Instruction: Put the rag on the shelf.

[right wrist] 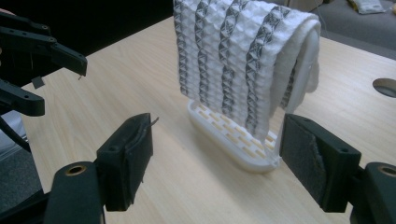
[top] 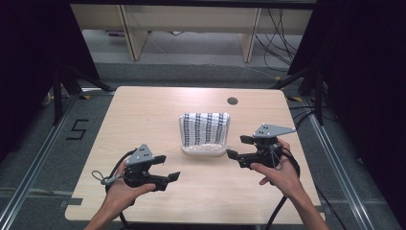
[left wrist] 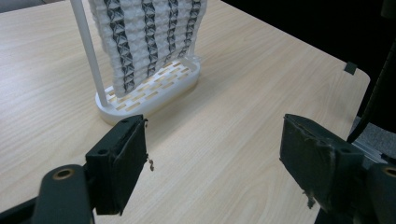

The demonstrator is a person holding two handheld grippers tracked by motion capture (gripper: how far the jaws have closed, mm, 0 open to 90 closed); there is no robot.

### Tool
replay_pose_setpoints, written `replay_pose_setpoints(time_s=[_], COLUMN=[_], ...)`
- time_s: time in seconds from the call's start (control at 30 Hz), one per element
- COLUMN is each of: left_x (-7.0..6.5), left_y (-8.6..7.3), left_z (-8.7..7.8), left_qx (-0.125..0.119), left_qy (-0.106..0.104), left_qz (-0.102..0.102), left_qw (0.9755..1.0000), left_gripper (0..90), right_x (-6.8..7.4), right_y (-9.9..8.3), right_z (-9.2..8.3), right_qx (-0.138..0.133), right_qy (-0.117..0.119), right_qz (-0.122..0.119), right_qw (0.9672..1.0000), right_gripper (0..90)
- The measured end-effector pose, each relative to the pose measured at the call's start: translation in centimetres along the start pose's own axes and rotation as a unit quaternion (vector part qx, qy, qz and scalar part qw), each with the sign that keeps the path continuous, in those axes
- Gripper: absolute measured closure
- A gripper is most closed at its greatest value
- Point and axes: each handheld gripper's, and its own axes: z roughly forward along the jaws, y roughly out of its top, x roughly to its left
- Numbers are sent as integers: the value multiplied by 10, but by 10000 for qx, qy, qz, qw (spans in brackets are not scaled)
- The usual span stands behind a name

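Note:
A white towel with dark stripes (top: 204,128) hangs over a white slotted rack (top: 203,150) in the middle of the wooden table (top: 143,115). My left gripper (top: 170,167) is held low near the front left, its jaws wide apart and empty, pointing toward the rack. In the left gripper view the towel (left wrist: 149,37) and rack base (left wrist: 154,95) lie ahead of my gripper (left wrist: 215,158). My right gripper (top: 237,146) stands open just right of the rack. Its own view shows the towel (right wrist: 238,60) and rack base (right wrist: 233,142) close beyond the empty jaws (right wrist: 219,158).
A round cable hole (top: 232,100) sits in the table behind the rack. The table's right corner (left wrist: 359,74) drops off to dark floor. The left gripper (right wrist: 63,84) appears at the far left of the right gripper view. Desk legs and cables stand beyond the table.

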Motion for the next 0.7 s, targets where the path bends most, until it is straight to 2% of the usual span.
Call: replay_pose_setpoints(time_s=[0.03, 0.23, 0.27, 0.3, 0.4, 0.43, 0.47, 0.5, 0.57, 0.6, 0.63, 0.67, 0.7], left_x=[0, 0, 0, 0, -1, -2, -1, -1, -1, -1, -1, -1, -1], left_y=[-1, -9, -10, -11, -14, -16, -17, -19, -23, -24, -26, -28, -29], left_z=[-1, -3, -4, -3, -5, -4, -4, -4, -4, -4, -3, -3, -4], left_qx=[19, -50, 20, -19, 56, -5, 67, 84, 70, 112, 88, 77, 125], left_qy=[0, -28, -34, -42, 21, 13, 16, -16, 18, 12, -5, 39, 33], left_qz=[19, -48, -23, -27, -24, -39, -38, -29, -27, -31, -40, -53, -58], left_qw=[10000, 10000, 10000, 10000, 10000, 10000, 10000, 10000, 10000, 9999, 10000, 9999, 9999], left_gripper=[224, 224, 224, 224, 224, 224, 224, 224, 223, 221, 220, 220, 220], right_x=[2, 3, 4, 5, 4, 7, 6, 7, 8, 9, 7, 8, 9], right_y=[-2, -7, -8, -10, -13, -14, -16, -17, -21, -22, -24, -26, -28], right_z=[0, -1, -1, 0, -1, -1, 0, 0, -1, -1, -1, -1, 0], right_qx=[-23, 16, 41, 43, 26, 95, 45, 63, 80, 117, 46, 63, 77], right_qy=[9, -6, 48, 78, 6, 23, -12, 28, 26, 38, -14, 28, 75], right_qz=[89, 44, 107, 160, -11, 156, 41, 100, 62, 143, 7, 9, 112], right_qw=[10000, 10000, 9999, 9998, 10000, 9998, 10000, 9999, 9999, 9998, 10000, 10000, 9999], right_gripper=[269, 268, 268, 268, 268, 268, 268, 268, 268, 267, 266, 265, 263])
